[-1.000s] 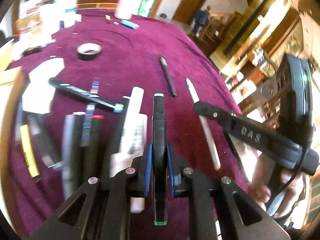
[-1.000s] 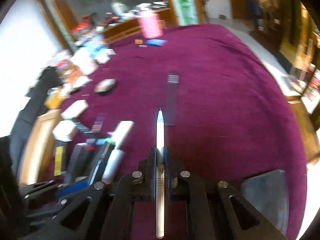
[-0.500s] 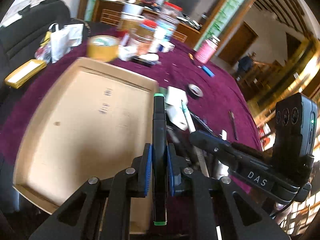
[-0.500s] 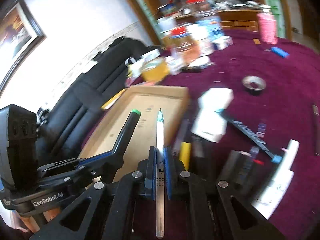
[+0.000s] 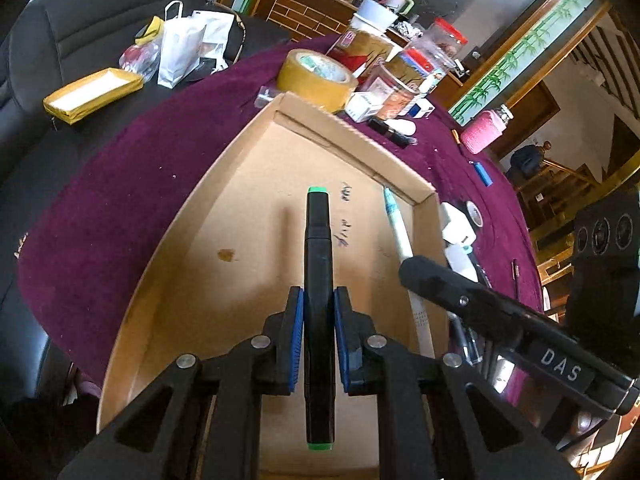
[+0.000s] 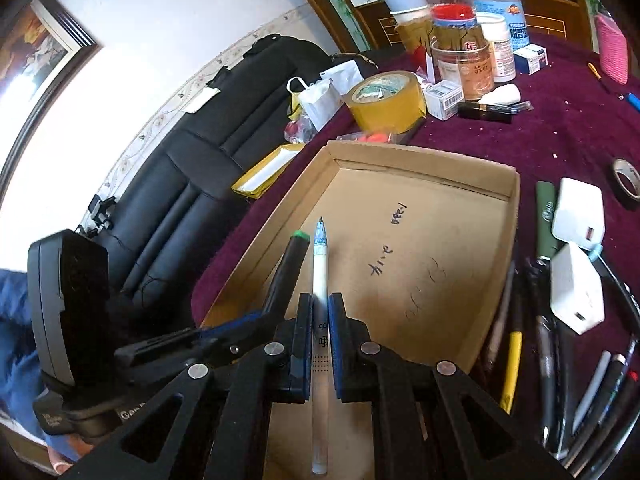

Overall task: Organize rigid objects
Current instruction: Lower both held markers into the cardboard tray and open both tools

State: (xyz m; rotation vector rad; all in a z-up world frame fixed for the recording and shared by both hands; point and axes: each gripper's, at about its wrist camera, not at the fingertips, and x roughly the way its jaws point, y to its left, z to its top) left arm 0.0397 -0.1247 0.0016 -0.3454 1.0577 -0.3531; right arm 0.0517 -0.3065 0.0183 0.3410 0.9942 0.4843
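Holding 2 items over the cardboard tray (image 5: 224, 216), the left gripper (image 5: 319, 344) clamps a black marker (image 5: 318, 264) and the right gripper (image 6: 320, 344) a white pen (image 6: 320, 280), probably for release inside.

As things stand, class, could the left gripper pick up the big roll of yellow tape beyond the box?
Probably not yet. The left gripper is shut on a black marker over the cardboard box, so its jaws are occupied. The yellow tape roll itself sits uncovered beyond the far wall.

White pen (image 6: 320, 280) in right gripper (image 6: 320, 344) above box (image 6: 420, 184)
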